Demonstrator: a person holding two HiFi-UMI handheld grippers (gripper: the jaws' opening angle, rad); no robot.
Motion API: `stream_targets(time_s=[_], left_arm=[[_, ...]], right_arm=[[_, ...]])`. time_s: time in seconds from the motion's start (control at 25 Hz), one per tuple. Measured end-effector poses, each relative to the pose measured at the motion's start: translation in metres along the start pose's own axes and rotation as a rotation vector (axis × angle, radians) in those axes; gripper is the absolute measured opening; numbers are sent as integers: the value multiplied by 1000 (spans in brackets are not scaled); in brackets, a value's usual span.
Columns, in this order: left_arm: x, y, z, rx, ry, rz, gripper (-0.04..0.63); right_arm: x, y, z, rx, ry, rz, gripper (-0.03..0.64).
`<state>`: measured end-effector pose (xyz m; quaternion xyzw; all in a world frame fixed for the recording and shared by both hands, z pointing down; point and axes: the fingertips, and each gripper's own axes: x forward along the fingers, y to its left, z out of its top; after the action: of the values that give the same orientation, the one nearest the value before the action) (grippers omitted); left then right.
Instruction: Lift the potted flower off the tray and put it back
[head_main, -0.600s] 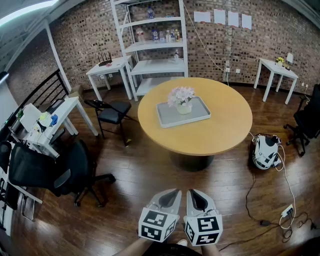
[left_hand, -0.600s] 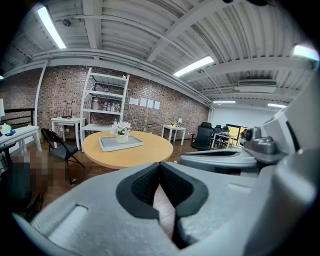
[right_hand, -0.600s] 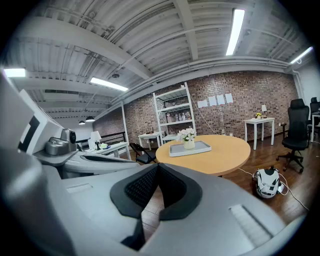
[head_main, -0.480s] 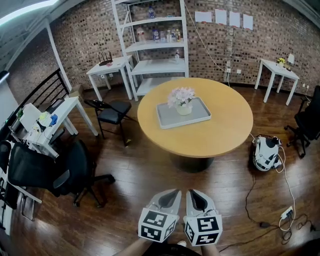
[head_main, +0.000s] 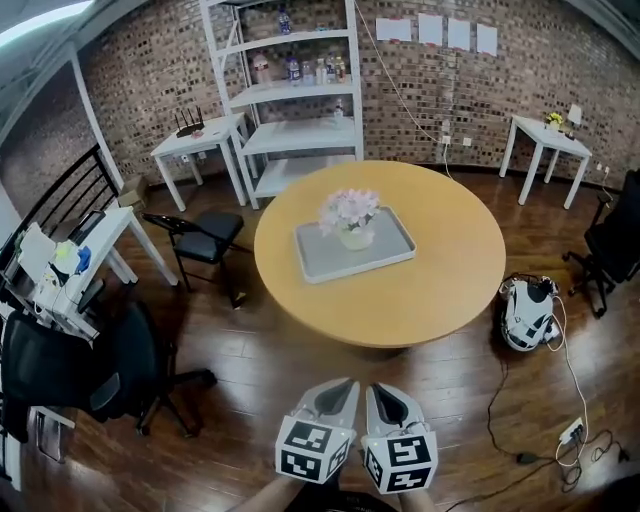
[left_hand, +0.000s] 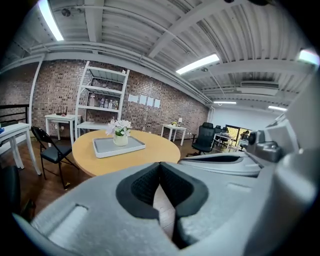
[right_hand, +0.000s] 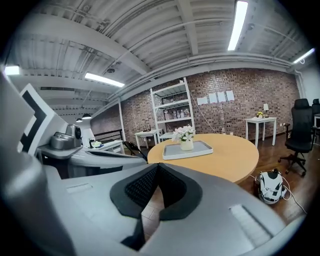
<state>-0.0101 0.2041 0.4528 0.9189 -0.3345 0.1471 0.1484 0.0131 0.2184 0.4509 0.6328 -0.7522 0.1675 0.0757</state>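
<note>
Flowerpot (head_main: 350, 217) stands far beyond left tool (head_main: 347, 384), right tool (head_main: 381, 387).

Bright overhead strip lights (right_hand: 239, 25), fisheye-warped edges

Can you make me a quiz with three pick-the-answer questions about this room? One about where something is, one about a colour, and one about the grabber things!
1. Where is the potted flower?
A) on the floor
B) on the tray on the round table
C) on a chair

2. What colour is the tray?
A) grey
B) red
C) green

3. How are the left gripper and right gripper?
A) wide open
B) shut and empty
C) squeezing the flower

Answers:
1 B, the pot stands on the tray, which lies on the table.
2 A, its bare surface is pale grey.
3 B, each gripper view shows the jaws together with nothing between them.
</note>
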Motion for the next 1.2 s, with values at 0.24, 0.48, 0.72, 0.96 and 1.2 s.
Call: stream_targets(time_s=[0.24, 0.48, 0.72, 0.96, 1.2], left_arm=[[52, 57, 35, -10, 15, -29, 3], [91, 111, 59, -27, 21, -48, 3], [112, 150, 71, -44, 25, -62, 3], [127, 167, 74, -59, 33, -77, 3], [150, 184, 82, -69, 39, -70, 3]], right_arm=[[74, -18, 26, 10, 34, -30, 2], [141, -30, 51, 9, 44, -57, 2], [185, -33, 67, 8, 43, -73, 2], [212, -40, 76, -15, 47, -80, 2], [246, -63, 86, -28, 47, -78, 8]])
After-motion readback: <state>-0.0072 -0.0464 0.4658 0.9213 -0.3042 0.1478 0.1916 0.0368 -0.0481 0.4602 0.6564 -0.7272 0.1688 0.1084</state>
